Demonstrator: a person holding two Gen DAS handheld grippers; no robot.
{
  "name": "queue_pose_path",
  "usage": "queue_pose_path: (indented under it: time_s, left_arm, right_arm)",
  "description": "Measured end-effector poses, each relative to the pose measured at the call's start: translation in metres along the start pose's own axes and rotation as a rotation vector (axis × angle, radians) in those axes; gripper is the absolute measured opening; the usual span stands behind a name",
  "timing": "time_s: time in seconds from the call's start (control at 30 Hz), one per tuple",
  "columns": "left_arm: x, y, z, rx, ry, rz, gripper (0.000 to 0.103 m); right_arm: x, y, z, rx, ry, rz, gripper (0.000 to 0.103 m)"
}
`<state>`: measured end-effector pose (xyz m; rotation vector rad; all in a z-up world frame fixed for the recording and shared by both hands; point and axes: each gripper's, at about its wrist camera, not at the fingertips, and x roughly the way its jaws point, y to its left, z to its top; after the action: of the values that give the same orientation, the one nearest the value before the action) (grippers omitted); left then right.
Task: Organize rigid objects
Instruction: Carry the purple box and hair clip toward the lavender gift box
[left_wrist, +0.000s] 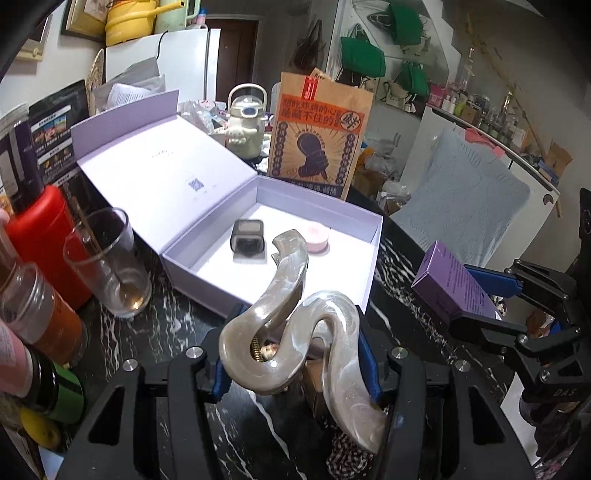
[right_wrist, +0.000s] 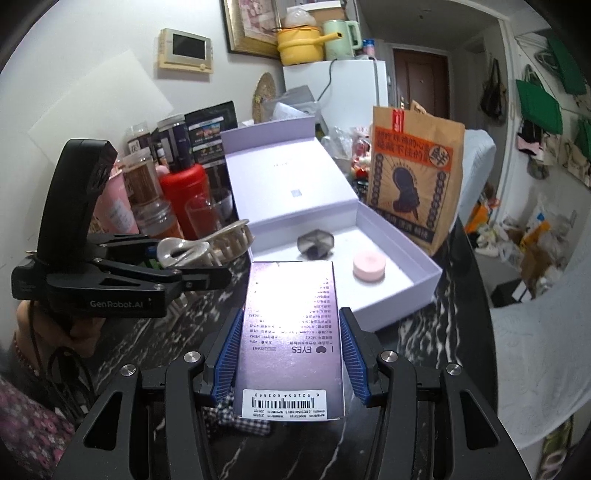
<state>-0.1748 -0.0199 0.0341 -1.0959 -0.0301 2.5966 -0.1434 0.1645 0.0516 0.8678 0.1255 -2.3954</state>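
Clamped between blue pads of left gripper (left_wrist: 295, 354): pearly hair claw (left_wrist: 291, 314), held at its hinge end, above dark marble counter (left_wrist: 399, 332). Likely light, stiff, glossy and slippery, with brittle teeth; best gripped across thick curved body near spring, not by teeth. Clamped in right gripper (right_wrist: 291, 354): purple carton (right_wrist: 291, 332), held across long sides; probably light, thin-walled, easily dented under squeeze. Ahead, open lilac box (left_wrist: 373, 258), lid folded back, already holding small dark case (left_wrist: 248, 240) and pink round tin (left_wrist: 317, 238); free floor left in near half. Beside box: empty glass (left_wrist: 107, 262), red bottle (left_wrist: 40, 236), jars at left, paper bag (left_wrist: 317, 129) behind. Glass close to left approach, easily knocked.
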Motion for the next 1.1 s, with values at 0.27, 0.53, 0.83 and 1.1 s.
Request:
queue_pose_path:
  time_s: [0.27, 0.53, 0.83, 1.1]
  left_arm:
    - [-0.003, -0.002, 0.02, 0.021, -0.041, 0.005, 0.054]
    - [0.009, 0.001, 0.036, 0.036, -0.045, 0.011, 0.054]
    - [0.033, 0.008, 0.05, 0.039, -0.029, 0.02, 0.054]
    - [0.058, 0.02, 0.058, 0.029, -0.003, 0.035, 0.054]
  right_arm:
    - [0.001, -0.006, 0.018, -0.01, -0.016, -0.01, 0.05]
    - [0.012, -0.015, 0.031, -0.003, -0.018, -0.016, 0.05]
    - [0.035, -0.03, 0.038, 0.02, 0.007, -0.032, 0.05]
    - [0.057, -0.041, 0.045, 0.029, 0.02, -0.066, 0.05]
